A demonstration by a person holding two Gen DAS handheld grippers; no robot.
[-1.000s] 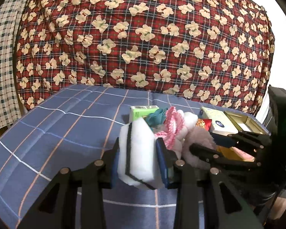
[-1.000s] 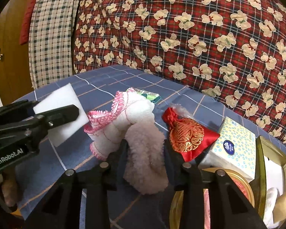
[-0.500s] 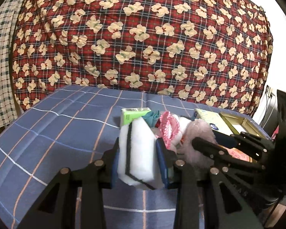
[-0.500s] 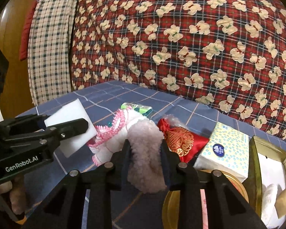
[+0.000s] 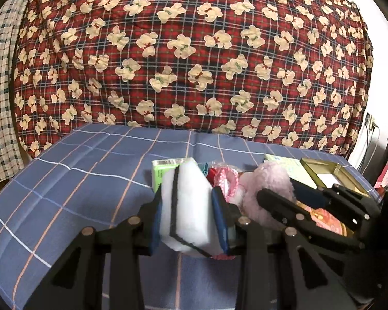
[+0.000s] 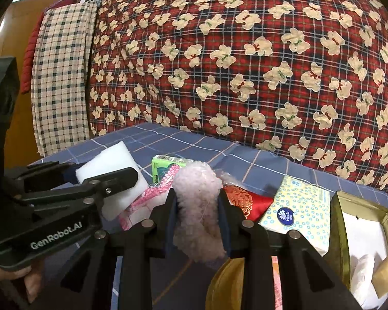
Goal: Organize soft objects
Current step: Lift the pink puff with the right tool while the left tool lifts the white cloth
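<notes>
Left gripper (image 5: 186, 214) clenched on white sponge (image 5: 187, 206), raised higher above the blue checked worktop (image 5: 77, 180) than a second ago. Right gripper (image 6: 197, 217) clamped on pink fluffy cloth (image 6: 196, 206), likewise lifted clear of the pile. Behind: pink-trimmed cloth (image 6: 152, 196), red pouch (image 6: 243, 201), tissue pack (image 6: 297, 206), green packet (image 6: 165, 164), gold tin (image 6: 338, 227), then the bear-print quilt (image 6: 245, 64).

Pretty clearly someone's home, probably a bedroom: a big red plaid quilt (image 5: 194, 59) with teddy bears fills the background, a checked garment (image 6: 62, 82) hangs at upper left by a wooden door (image 6: 15, 38), and a blue checked cloth (image 5: 72, 180) covers the surface.
</notes>
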